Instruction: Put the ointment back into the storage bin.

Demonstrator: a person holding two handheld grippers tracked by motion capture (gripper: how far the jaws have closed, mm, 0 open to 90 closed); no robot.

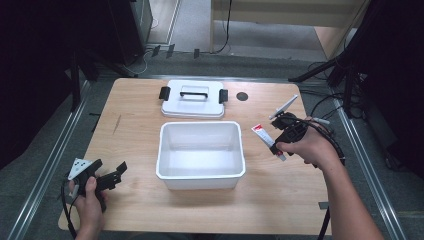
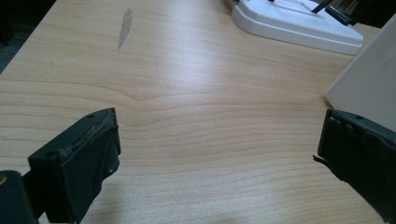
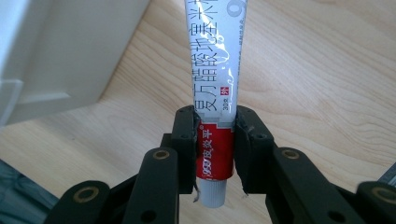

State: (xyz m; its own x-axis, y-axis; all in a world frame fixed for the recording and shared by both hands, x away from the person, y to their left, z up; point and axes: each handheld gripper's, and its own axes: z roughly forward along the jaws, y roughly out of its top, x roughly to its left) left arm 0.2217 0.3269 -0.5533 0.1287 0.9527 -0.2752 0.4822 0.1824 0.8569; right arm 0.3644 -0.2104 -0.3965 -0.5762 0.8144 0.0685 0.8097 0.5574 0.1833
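Counts on the table [image 1: 140, 210]

One white bin [image 1: 201, 154] is sitting mid-table, one white lid [image 1: 193, 98] is lying by the far edge, one tube [image 1: 267, 141] is sitting pinched in the right gripper [image 1: 278, 144], and one left gripper [image 1: 107, 175], two grippers in all, is hanging near the front-left corner.

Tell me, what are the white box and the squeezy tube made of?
The white box looks like smooth, slightly glossy moulded plastic. The squeezy tube, pinched in the right gripper, looks like thin foil or soft plastic: it's shiny and crinkled, so I can't be sure which.
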